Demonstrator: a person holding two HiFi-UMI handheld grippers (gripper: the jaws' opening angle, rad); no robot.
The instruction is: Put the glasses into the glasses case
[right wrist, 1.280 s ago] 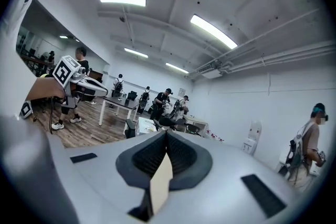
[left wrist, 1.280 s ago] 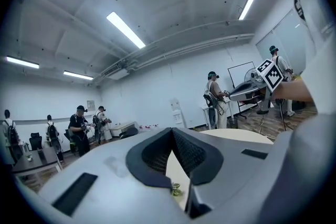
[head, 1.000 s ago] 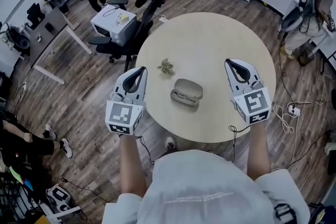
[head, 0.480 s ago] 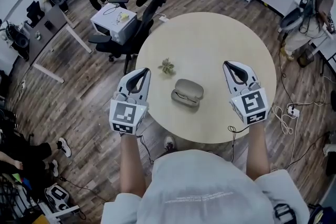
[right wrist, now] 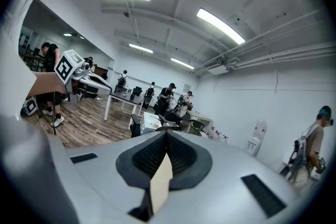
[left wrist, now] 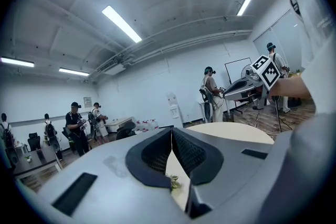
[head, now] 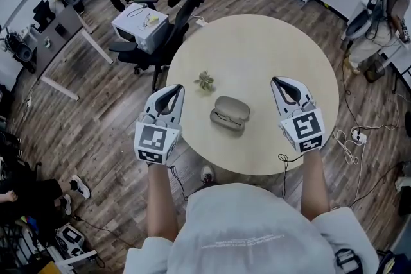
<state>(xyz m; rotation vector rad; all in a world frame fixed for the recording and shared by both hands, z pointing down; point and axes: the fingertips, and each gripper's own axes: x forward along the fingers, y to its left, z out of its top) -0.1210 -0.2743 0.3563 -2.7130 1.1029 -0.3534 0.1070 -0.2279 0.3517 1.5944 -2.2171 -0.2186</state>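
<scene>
A grey-beige glasses case (head: 229,115) lies open near the middle of the round table (head: 257,42). A thin dark outline in its lower half looks like the glasses, but it is too small to be sure. My left gripper (head: 171,90) hovers at the table's left edge, left of the case, its jaws shut and empty (left wrist: 171,134). My right gripper (head: 281,82) hangs over the table to the right of the case, also shut with nothing held (right wrist: 166,137). Neither touches the case.
A small green sprig (head: 204,81) lies on the table just beyond the case, also seen as the sprig (left wrist: 173,182) between the left jaws. Black office chairs (head: 168,22) and a white box (head: 139,27) stand at the far left. People stand around the room, and cables (head: 350,138) lie on the floor at the right.
The left gripper has shifted slightly right toward the table edge. The right gripper has edged a little left. The case has not moved.
</scene>
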